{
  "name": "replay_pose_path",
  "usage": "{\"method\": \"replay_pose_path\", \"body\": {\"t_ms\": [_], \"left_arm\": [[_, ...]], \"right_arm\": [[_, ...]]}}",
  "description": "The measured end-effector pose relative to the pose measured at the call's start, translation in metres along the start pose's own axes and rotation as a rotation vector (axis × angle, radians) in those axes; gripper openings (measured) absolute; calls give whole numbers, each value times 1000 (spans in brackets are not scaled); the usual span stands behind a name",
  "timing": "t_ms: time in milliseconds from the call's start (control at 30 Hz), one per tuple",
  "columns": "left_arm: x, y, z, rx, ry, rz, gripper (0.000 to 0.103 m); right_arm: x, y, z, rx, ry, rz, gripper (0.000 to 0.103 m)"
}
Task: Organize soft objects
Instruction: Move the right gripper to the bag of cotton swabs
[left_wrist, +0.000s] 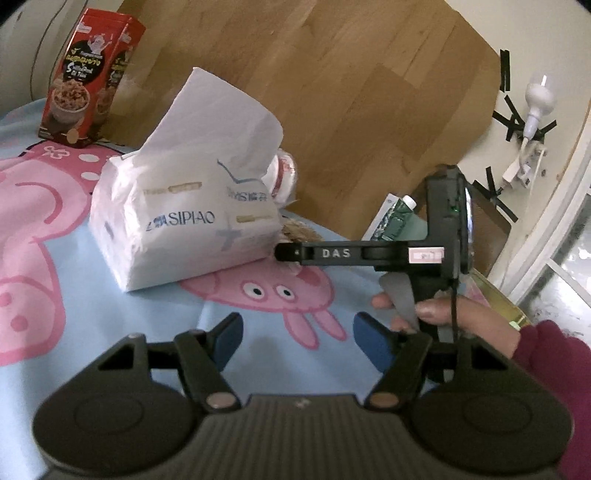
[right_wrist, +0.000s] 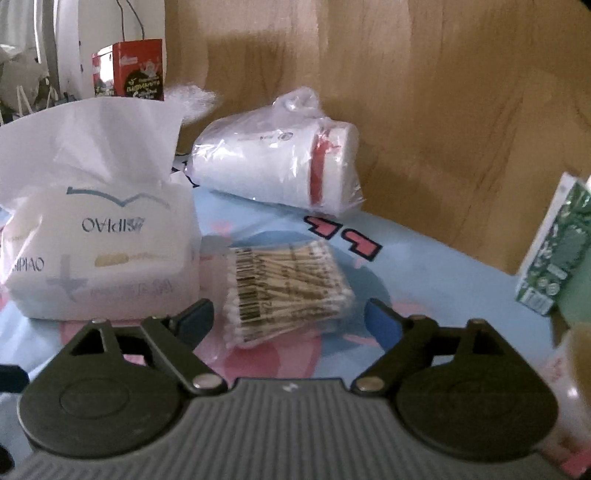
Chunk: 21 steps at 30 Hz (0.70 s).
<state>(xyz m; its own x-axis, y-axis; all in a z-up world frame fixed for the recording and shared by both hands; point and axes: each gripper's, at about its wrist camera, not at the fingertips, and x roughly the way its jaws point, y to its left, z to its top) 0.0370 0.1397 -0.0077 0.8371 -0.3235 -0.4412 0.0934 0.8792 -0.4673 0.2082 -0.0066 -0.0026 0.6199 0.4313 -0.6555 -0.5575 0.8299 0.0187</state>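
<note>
Left tongs (left_wrist: 295, 338) open, empty, above cartoon cloth (left_wrist: 110, 332). Right tongs (right_wrist: 290, 319) open wide, nothing gripped, cotton swab pack (right_wrist: 288, 291) lying between blue tips. Tissue pack (right_wrist: 99, 236) is landmark: swab pack just right of it, bagged white cup stack (right_wrist: 273, 166) behind-right, red box (right_wrist: 129, 70) far behind, green carton (right_wrist: 557, 251) well right.

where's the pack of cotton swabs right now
In the right wrist view the pack of cotton swabs lies flat on the cartoon sheet, just ahead of the open right gripper, right of the tissue pack and in front of the bagged cups.
</note>
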Motion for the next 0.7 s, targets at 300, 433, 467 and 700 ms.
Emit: {"method": "replay_pose_path", "body": {"t_ms": [300, 433, 467, 700], "left_arm": [[0, 5, 0, -21, 1, -14, 73], [1, 3, -1, -12, 12, -9, 73], [1, 2, -1, -8, 17, -8, 73], [14, -10, -3, 58, 88, 24, 79]], "right_arm": [[-62, 3, -39, 54, -11, -27, 63], [-116, 11, -77, 56, -13, 24, 63], [-129, 13, -86, 53, -17, 40, 63], [-194, 37, -147, -81, -36, 94, 72]]}}
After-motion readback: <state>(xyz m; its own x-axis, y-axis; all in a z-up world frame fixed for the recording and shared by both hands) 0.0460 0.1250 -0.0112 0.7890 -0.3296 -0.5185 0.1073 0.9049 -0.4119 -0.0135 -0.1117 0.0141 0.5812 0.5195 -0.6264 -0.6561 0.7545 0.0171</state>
